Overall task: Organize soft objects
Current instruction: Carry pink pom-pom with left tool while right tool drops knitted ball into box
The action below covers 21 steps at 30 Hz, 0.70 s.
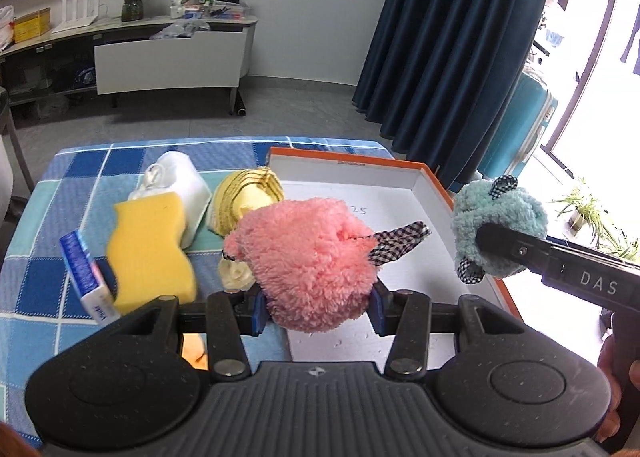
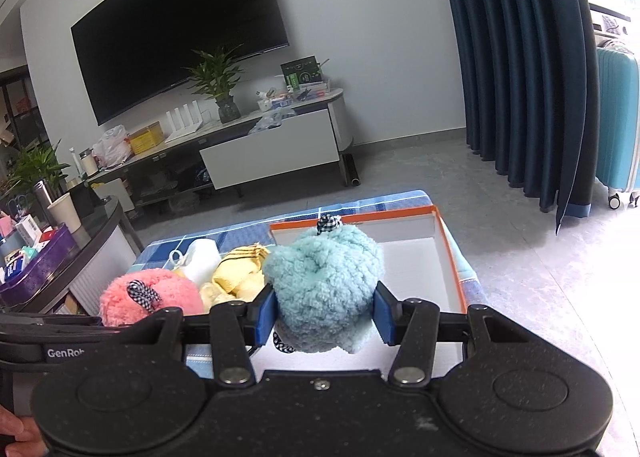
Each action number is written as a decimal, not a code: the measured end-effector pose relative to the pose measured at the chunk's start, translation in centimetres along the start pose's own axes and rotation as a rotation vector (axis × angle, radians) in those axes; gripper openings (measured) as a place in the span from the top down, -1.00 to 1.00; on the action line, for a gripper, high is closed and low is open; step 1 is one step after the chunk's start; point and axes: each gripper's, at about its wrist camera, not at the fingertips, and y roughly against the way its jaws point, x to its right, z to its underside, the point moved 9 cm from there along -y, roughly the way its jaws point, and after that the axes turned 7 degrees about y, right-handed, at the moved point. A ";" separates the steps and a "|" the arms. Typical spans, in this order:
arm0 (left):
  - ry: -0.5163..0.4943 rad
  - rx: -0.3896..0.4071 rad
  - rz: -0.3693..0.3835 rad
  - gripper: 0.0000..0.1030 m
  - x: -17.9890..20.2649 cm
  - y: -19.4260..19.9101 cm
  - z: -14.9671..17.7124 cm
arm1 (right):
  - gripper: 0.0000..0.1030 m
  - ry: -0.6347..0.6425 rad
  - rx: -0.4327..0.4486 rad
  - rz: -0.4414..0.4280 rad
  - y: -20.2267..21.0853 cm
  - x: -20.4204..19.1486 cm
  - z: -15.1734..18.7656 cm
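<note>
My left gripper (image 1: 316,307) is shut on a pink fluffy plush (image 1: 304,257) with a checkered ribbon, held above the near left edge of the white box with an orange rim (image 1: 424,193). My right gripper (image 2: 325,315) is shut on a teal fluffy plush (image 2: 326,281), held above the same box (image 2: 450,257). In the left wrist view the teal plush (image 1: 500,217) hangs over the box's right wall. In the right wrist view the pink plush (image 2: 150,297) is at the left.
On the blue checkered cloth (image 1: 60,193) lie a yellow sponge (image 1: 150,253), a blue-white packet (image 1: 86,277), a white roll (image 1: 180,181) and a yellow striped cloth (image 1: 248,197). A TV stand (image 1: 168,53), curtains (image 1: 460,37) and a teal suitcase (image 1: 520,125) stand beyond.
</note>
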 end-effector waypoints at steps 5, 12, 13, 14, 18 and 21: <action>-0.026 -0.006 0.000 0.08 1.5 -1.3 -0.7 | -0.17 -0.001 0.002 0.013 -0.5 1.2 -0.5; -0.053 -0.011 0.003 0.08 2.9 -2.3 -1.2 | -0.17 -0.013 0.005 0.025 -0.6 2.3 -0.8; -0.057 -0.010 0.002 0.08 3.0 -2.4 -1.3 | -0.17 -0.015 0.006 0.025 -0.6 2.5 -0.8; -0.061 -0.011 0.005 0.08 3.1 -2.5 -1.3 | -0.17 -0.017 0.008 0.025 -0.6 2.6 -0.9; -0.069 -0.013 0.006 0.08 3.4 -2.8 -1.6 | -0.17 -0.019 0.008 0.027 -0.7 3.1 -1.1; -0.074 -0.012 0.007 0.08 3.6 -3.0 -1.6 | -0.17 -0.020 0.008 0.028 -0.9 3.2 -1.1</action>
